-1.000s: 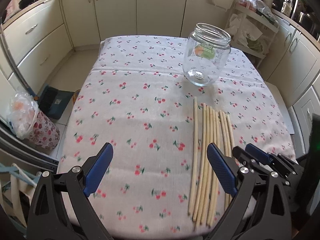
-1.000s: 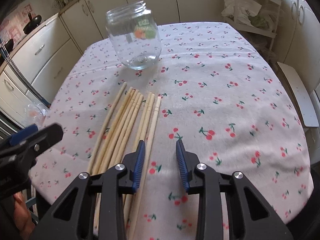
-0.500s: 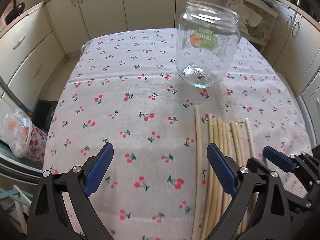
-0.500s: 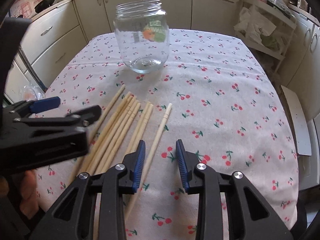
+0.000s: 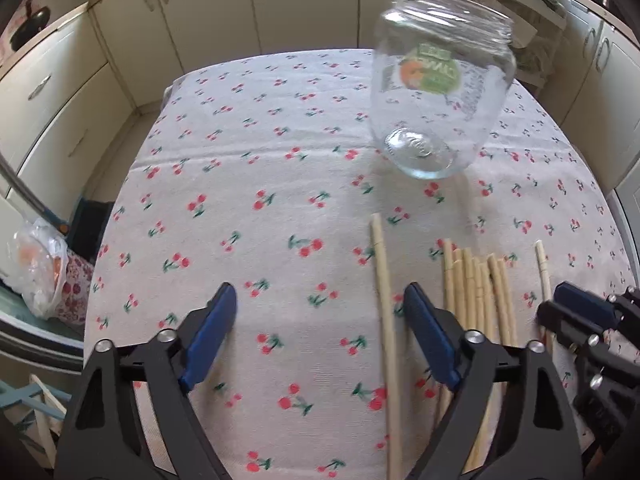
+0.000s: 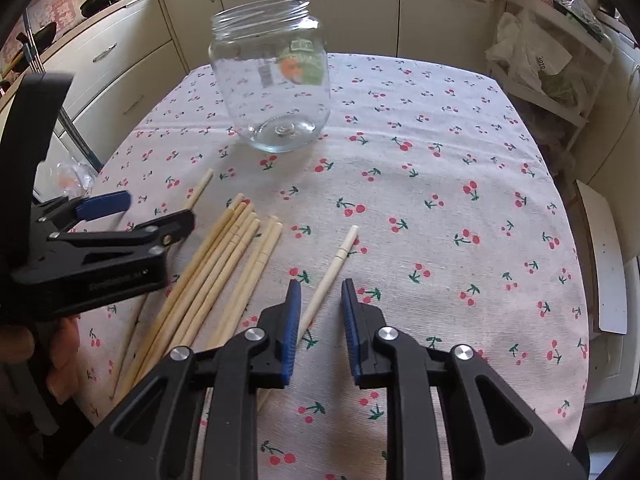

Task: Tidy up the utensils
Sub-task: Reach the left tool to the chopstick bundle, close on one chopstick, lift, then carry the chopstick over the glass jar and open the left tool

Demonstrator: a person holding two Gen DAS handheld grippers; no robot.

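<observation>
Several pale wooden chopsticks lie in a bundle (image 5: 476, 292) (image 6: 224, 264) on the cherry-print tablecloth (image 5: 280, 160). An empty glass jar (image 5: 440, 92) (image 6: 276, 88) stands upright beyond them. My left gripper (image 5: 320, 320) (image 6: 160, 208) is open and its jaws are closing; one chopstick (image 5: 384, 300), apart to the bundle's left, lies between them, close to the right-hand finger. My right gripper (image 6: 320, 320) (image 5: 550, 302) is narrowly open and closing over another lone chopstick (image 6: 332, 272), which runs beside its left-hand pad (image 6: 292, 320) without being pinched.
Cream cabinets surround the table. A white rack (image 6: 552, 60) with bags stands at the back right, and a white board (image 6: 604, 264) leans below the table's right edge. A plastic bag (image 5: 40, 264) sits on the floor at left. A hand (image 6: 60, 352) holds the left gripper.
The left gripper moved forward toward the jar and lower, and its jaws narrowed. The right gripper's jaws narrowed too. The rightmost chopstick now lies apart from the bundle.
</observation>
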